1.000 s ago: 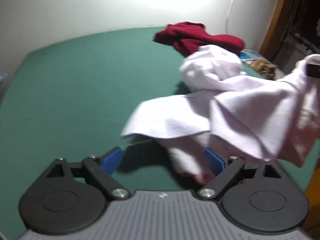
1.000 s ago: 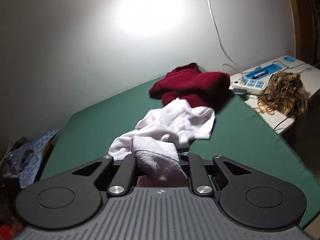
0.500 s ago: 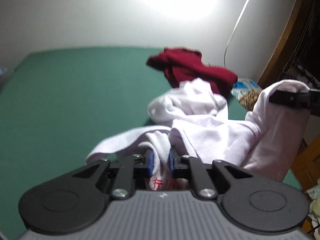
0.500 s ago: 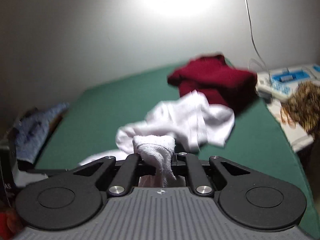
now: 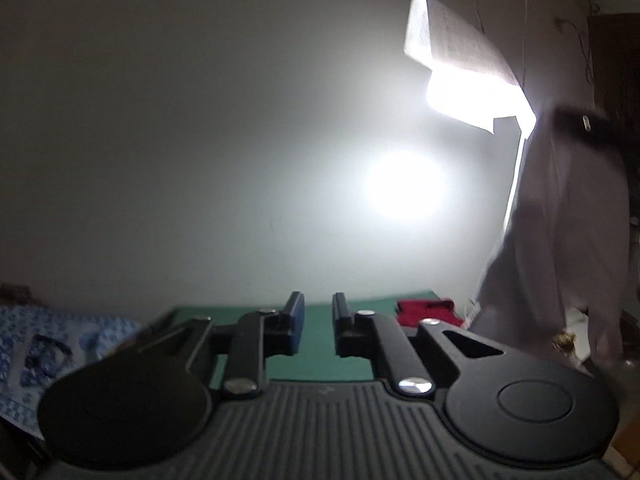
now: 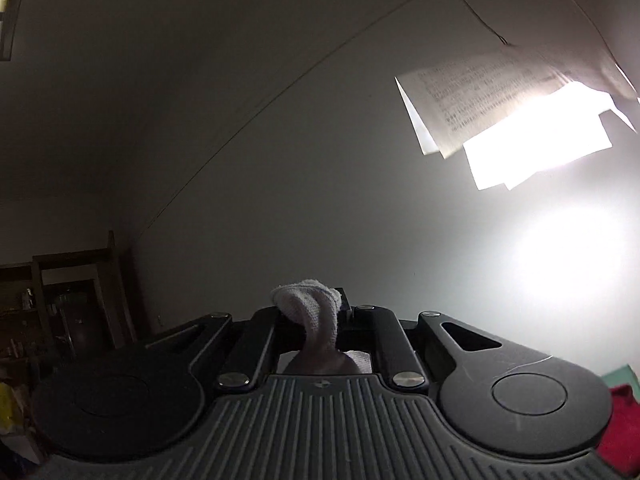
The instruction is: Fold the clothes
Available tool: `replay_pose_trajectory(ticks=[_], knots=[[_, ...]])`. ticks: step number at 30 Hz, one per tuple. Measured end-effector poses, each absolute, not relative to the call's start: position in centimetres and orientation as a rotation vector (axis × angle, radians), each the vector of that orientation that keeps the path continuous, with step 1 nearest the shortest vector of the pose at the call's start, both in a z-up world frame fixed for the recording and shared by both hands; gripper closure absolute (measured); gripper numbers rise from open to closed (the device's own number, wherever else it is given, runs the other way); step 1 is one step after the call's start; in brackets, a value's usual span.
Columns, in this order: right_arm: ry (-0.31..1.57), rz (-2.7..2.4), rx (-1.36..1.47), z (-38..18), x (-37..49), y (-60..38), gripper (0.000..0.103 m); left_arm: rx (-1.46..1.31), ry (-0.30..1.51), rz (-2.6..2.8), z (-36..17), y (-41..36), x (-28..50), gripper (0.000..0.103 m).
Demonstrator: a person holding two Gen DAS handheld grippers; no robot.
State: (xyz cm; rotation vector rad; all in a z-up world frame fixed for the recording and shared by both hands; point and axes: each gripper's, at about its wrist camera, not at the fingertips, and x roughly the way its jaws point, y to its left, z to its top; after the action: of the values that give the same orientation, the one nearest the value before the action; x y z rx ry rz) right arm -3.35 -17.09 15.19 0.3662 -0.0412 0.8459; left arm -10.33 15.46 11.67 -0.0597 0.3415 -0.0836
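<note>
The white garment [image 5: 560, 248] hangs in the air at the right of the left wrist view, held up by my right gripper [image 6: 310, 300], which is shut on a bunched fold of it [image 6: 316, 312]. My left gripper [image 5: 318, 312] has a narrow gap between its blue pads [image 5: 298, 310] and nothing shows between them. It points at the wall above the green table [image 5: 320, 360]. A dark red garment [image 5: 426, 312] lies at the table's far end, and also shows in the right wrist view [image 6: 620, 428].
A bright lamp with paper sheets [image 5: 464, 76] hangs on the wall at upper right. A blue patterned cloth [image 5: 48, 344] lies left of the table. Dark wooden shelves [image 6: 60, 312] stand at the left in the right wrist view.
Both grippers have risen and tilted up toward the wall. The white garment has lifted off the table with the right gripper. The left gripper's jaws, shut on the garment before, now hold nothing.
</note>
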Motion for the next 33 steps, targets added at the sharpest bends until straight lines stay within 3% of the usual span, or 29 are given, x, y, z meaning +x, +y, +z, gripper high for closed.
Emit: replay_pose_trajectory(ticks=[1, 3, 4, 6, 7, 8, 9, 12, 13, 15, 18, 24, 31, 33], knots=[[-0.046, 0.845, 0.366, 15.7, -3.2, -16.9, 0.094, -0.064, 0.36, -0.099, 10.8, 14.8, -9.9, 0.081], [-0.043, 0.849, 0.367, 16.2, -2.8, -16.5, 0.094, -0.071, 0.396, -0.13, 9.1, 13.5, -9.1, 0.06], [-0.038, 0.842, 0.359, 16.3, -2.8, -16.1, 0.094, -0.074, 0.414, -0.145, 8.2, 12.9, -8.7, 0.055], [-0.029, 0.824, 0.333, 16.2, -2.9, -15.2, 0.094, -0.082, 0.45, -0.176, 6.5, 11.6, -7.9, 0.033], [-0.026, 0.815, 0.319, 16.1, -2.9, -14.6, 0.094, -0.085, 0.467, -0.191, 5.7, 10.9, -7.5, 0.028], [-0.019, 0.813, 0.313, 16.0, -2.9, -14.2, 0.094, -0.089, 0.485, -0.207, 4.8, 10.3, -7.0, 0.015], [-0.01, 0.82, 0.319, 15.9, -3.0, -13.8, 0.094, -0.092, 0.503, -0.222, 3.9, 9.6, -6.6, 0.01], [-0.007, 0.838, 0.321, 15.4, -3.8, -13.0, 0.094, -0.103, 0.557, -0.268, 1.4, 7.7, -5.4, 0.012], [-0.01, 0.837, 0.315, 15.2, -4.1, -12.8, 0.094, -0.107, 0.574, -0.284, 0.5, 7.0, -5.0, 0.02], [-0.021, 0.821, 0.292, 14.6, -4.9, -12.8, 0.094, -0.114, 0.61, -0.315, -1.2, 5.7, -4.2, 0.098], [-0.048, 0.747, 0.275, 14.0, -5.8, -14.2, 0.094, -0.203, 0.588, -0.282, -0.3, 10.0, -3.6, 0.097], [-0.12, 0.654, 0.315, 13.8, -7.4, -19.0, 0.094, -0.169, 0.331, -0.154, 6.5, 18.6, -8.4, 0.097], [-0.256, 0.666, 0.302, 13.7, -10.7, -20.2, 0.093, -0.117, 0.093, -0.111, 13.9, 22.4, -13.4, 0.093], [-0.255, 0.651, 0.299, 13.4, -10.4, -20.1, 0.093, -0.105, 0.113, -0.087, 13.4, 22.7, -12.5, 0.073]])
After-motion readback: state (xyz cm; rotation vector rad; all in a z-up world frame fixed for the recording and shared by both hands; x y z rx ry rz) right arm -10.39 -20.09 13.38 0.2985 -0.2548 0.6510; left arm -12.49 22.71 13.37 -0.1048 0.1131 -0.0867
